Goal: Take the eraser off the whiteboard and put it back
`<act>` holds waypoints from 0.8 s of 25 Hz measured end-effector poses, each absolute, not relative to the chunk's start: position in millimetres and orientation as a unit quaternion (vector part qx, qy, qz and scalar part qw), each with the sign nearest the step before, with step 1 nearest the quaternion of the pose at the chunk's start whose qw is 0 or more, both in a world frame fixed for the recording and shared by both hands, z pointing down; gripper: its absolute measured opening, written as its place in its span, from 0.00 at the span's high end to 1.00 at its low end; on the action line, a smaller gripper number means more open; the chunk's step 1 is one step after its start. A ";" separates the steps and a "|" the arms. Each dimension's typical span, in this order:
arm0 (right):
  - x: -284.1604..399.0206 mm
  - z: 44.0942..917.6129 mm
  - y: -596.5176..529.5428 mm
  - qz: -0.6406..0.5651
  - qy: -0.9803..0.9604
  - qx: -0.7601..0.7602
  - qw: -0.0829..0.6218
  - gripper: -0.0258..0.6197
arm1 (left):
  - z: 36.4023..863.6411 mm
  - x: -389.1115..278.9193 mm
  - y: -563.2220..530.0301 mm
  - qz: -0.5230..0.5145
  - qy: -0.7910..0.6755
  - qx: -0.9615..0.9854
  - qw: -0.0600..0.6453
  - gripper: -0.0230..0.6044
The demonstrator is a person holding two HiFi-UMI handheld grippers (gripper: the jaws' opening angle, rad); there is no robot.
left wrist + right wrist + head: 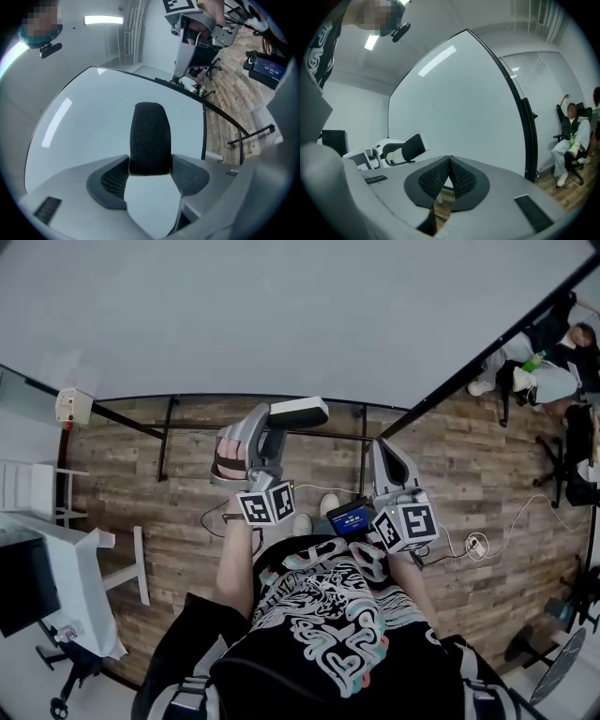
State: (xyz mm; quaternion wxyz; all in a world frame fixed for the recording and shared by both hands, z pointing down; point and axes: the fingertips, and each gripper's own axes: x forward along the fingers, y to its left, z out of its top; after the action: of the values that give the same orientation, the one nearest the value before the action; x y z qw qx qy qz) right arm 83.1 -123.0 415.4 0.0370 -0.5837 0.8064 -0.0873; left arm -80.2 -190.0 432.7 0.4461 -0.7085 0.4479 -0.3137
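The whiteboard (pixel 281 315) fills the space in front of me. My left gripper (pixel 278 424) is shut on the eraser (pixel 298 412), a white block with a black felt face, held a little off the board. In the left gripper view the eraser's felt (pixel 150 138) stands upright between the jaws of the left gripper (pixel 150 171), facing the whiteboard (pixel 93 122). My right gripper (pixel 386 451) is shut with nothing in it; its pads meet in the right gripper view (pixel 450 164). That view also shows the eraser (pixel 412 146) at the left, before the whiteboard (pixel 459 103).
The board's black stand legs (pixel 167 439) rest on the wood floor. A white desk (pixel 66 559) is at the left. A seated person (pixel 553 357) is at the far right. Cables and a power strip (pixel 474 545) lie on the floor at the right.
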 end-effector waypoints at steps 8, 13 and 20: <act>69.1 415.6 -102.4 -0.086 0.803 -0.588 0.041 0.92 | 430.9 -97.5 -169.0 -0.311 0.449 -0.710 0.444 0.52; 67.2 418.0 -99.8 -0.089 0.801 -0.590 0.043 0.92 | 431.1 -98.7 -165.1 -0.312 0.444 -0.713 0.443 0.52; 69.7 417.4 -94.5 -0.089 0.793 -0.601 0.044 0.92 | 426.7 -96.6 -161.6 -0.305 0.438 -0.718 0.447 0.52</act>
State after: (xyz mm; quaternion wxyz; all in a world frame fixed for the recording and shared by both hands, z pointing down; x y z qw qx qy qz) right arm 69.7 -94.5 417.4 0.0444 -0.6006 0.7934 -0.0886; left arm -96.6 -161.6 426.7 0.4467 -0.7178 0.4381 -0.3053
